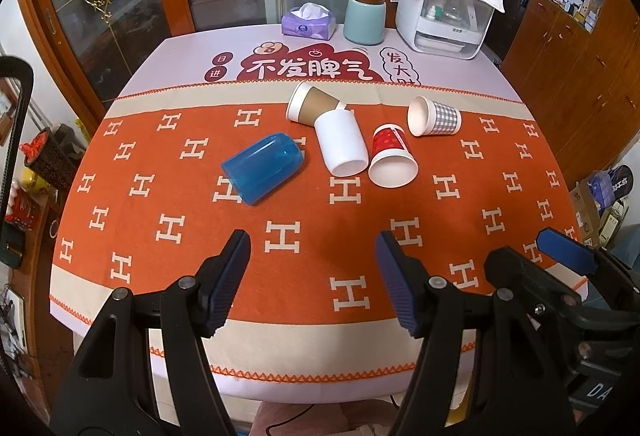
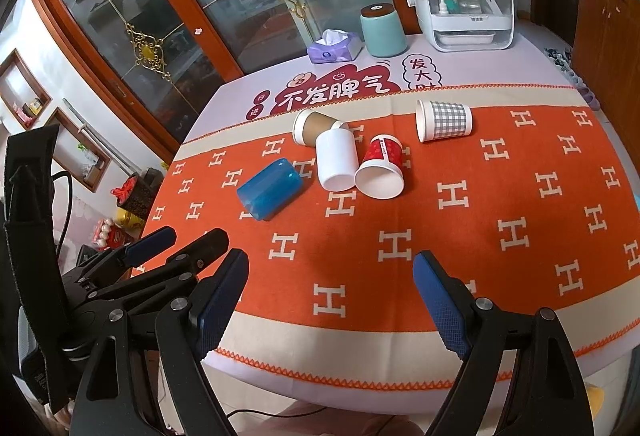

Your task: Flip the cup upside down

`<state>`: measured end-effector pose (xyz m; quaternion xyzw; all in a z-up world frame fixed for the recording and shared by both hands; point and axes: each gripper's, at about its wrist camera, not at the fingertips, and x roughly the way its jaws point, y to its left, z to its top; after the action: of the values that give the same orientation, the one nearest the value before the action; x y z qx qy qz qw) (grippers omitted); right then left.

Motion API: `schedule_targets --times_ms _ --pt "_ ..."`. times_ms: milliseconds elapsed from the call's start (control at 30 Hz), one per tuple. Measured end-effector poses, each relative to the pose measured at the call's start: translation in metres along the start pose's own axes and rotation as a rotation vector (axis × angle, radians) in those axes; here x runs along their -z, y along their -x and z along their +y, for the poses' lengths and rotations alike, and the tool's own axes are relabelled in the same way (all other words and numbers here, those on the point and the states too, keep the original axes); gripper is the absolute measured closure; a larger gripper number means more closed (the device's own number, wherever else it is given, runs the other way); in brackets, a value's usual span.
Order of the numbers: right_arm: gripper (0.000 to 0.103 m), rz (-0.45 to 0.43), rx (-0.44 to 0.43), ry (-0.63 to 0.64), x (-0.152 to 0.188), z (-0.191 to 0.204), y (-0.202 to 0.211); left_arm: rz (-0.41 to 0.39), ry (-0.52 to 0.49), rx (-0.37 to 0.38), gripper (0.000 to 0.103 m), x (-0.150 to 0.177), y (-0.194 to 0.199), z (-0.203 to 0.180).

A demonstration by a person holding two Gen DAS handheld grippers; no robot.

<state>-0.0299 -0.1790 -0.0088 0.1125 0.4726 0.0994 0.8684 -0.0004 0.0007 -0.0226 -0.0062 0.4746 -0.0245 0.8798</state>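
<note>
Several cups lie on their sides on the orange cloth [image 1: 304, 268]: a blue plastic cup [image 1: 262, 167] [image 2: 269, 190], a brown paper cup [image 1: 313, 107] [image 2: 316, 126], a white cup [image 1: 341, 145] [image 2: 337, 159], a red paper cup [image 1: 391, 155] [image 2: 380, 167] and a grey checked cup [image 1: 434, 115] [image 2: 443, 120]. My left gripper [image 1: 312, 248] is open and empty above the near edge, short of the cups. My right gripper [image 2: 332, 268] is open and empty beside it; it also shows in the left wrist view [image 1: 532, 248].
At the table's far edge stand a purple tissue pack [image 1: 308, 20], a teal canister [image 1: 364, 17] and a white appliance [image 1: 444, 7] under a cloth. Glass doors stand behind. Wooden cabinets are at the right.
</note>
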Motion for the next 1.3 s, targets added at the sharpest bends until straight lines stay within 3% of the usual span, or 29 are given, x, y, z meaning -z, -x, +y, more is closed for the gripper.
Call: schedule_targets --times_ms 600,1300 --pt "0.017 0.005 0.000 -0.003 0.000 0.000 -0.014 0.014 -0.008 -0.014 0.041 -0.007 -0.008 0.009" --pt "0.017 0.021 0.021 -0.018 -0.046 0.008 -0.044 0.026 -0.072 -0.036 0.040 -0.058 -0.032 0.018"
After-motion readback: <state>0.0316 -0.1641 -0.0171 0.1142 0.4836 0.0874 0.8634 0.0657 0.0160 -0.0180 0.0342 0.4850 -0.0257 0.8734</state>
